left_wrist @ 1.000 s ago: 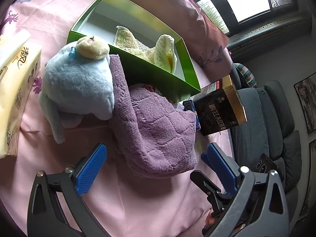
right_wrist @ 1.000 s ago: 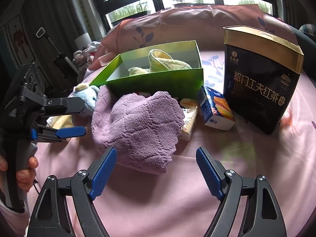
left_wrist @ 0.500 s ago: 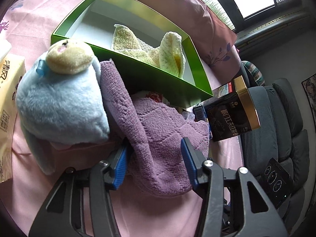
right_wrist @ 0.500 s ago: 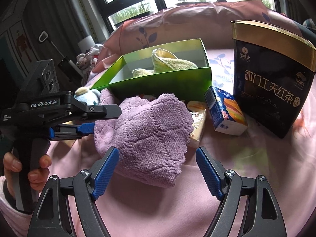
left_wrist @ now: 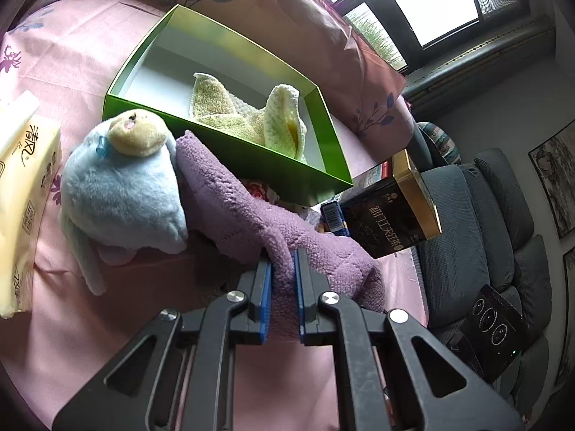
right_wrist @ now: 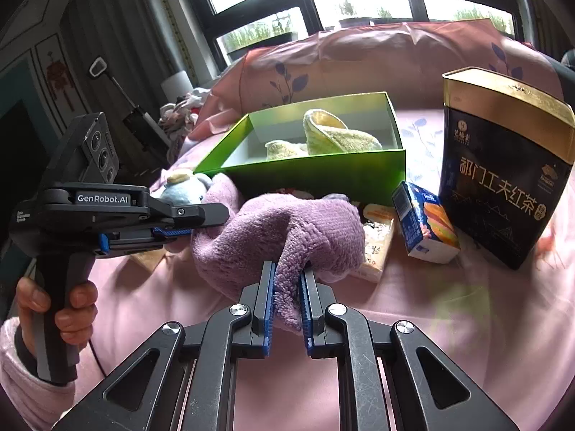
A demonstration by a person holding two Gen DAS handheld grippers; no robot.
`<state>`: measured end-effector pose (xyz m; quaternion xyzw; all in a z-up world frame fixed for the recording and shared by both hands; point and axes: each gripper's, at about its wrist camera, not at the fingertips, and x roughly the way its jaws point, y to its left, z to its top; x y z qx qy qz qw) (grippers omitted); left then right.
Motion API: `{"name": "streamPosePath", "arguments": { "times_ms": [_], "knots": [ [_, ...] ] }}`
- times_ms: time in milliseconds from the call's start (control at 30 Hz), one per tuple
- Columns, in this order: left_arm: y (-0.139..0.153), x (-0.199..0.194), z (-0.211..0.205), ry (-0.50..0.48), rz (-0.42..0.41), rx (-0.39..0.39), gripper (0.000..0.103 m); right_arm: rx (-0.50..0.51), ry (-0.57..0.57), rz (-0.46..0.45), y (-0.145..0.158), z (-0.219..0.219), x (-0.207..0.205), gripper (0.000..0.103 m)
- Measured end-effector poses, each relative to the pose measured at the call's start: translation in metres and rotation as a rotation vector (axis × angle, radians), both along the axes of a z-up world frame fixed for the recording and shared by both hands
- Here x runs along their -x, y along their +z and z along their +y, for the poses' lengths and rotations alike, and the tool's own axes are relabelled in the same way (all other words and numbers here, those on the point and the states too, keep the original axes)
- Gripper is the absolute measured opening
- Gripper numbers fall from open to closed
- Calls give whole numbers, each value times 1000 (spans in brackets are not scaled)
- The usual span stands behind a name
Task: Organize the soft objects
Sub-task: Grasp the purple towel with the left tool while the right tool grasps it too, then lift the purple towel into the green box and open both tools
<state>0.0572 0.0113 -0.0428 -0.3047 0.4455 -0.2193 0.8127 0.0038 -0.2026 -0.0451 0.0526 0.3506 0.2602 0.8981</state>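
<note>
Right wrist: "GenRobot.AI" hand-held gripper [right_wrist: 187, 231]

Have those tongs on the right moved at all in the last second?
Yes. The right tongs went forward toward the green box and shut on the purple towel; a second ago they stood open, short of it.

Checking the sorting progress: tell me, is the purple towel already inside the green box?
No, the purple towel lies on the pink cloth in front of the green box, pinched by both grippers.
</note>
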Motion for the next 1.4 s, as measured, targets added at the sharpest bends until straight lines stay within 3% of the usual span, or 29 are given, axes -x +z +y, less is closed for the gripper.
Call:
{"name": "streamPosePath", "arguments": {
  "times_ms": [233,700,1067,1400],
  "knots": [
    [36,19,-5,-44,-88,62,7,-43,46,-95,33,5,25,14],
    [100,30,-17,-99,-225,56,7,-28,55,-256,90,7,32,14],
    [130,-16,-17,-94,-281,-34,7,-30,52,-320,117,19,-18,14],
    [115,-89,-6,-46,-232,-117,7,-12,55,-280,104,39,-93,14]
  ]
}}
